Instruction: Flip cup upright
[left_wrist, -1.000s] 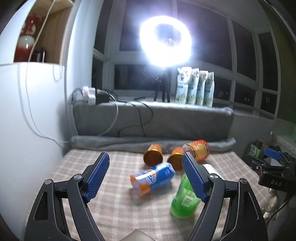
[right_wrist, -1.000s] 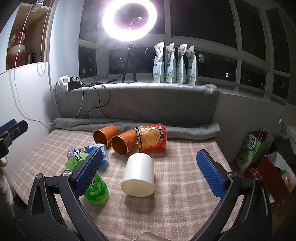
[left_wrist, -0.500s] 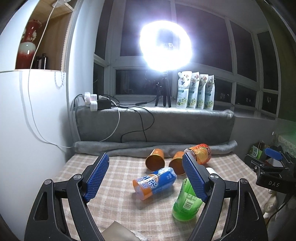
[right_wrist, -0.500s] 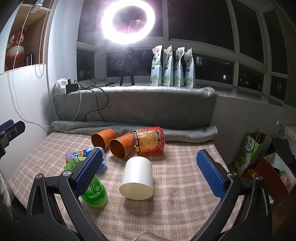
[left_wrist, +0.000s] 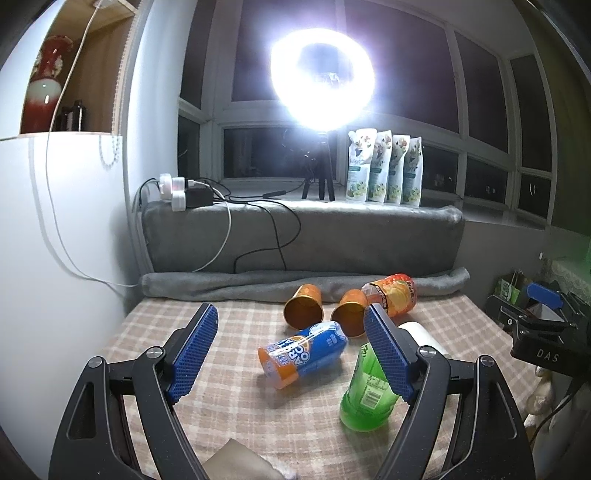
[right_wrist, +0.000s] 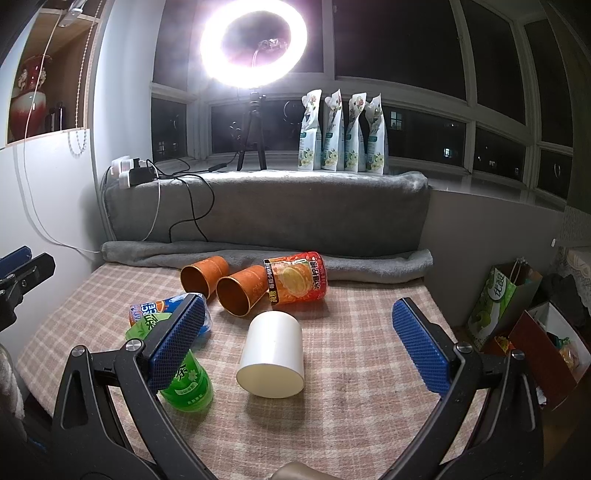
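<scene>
Several cups lie on their sides on the checked cloth (right_wrist: 362, 376). A white cup (right_wrist: 271, 356) lies between the jaws of my open, empty right gripper (right_wrist: 299, 345). A green cup (right_wrist: 186, 380), (left_wrist: 365, 391) lies partly behind a fingertip in each view. A blue-and-orange cup (left_wrist: 303, 354), (right_wrist: 162, 308) lies ahead of my open, empty left gripper (left_wrist: 291, 354). Two orange cups (right_wrist: 201, 275), (right_wrist: 242, 291) and a red-orange printed cup (right_wrist: 297, 282) lie further back.
A rolled grey blanket (right_wrist: 369, 262) and a grey padded back (right_wrist: 277, 210) bound the far side. A white wall (left_wrist: 55, 258) stands at the left. Bags and boxes (right_wrist: 524, 325) sit off the right edge. A ring light (right_wrist: 255, 40) and pouches (right_wrist: 341, 134) stand on the sill.
Both views have shifted slightly, as if the grippers pulled back and tilted up a little. The cups have not moved. Both grippers stay open.
</scene>
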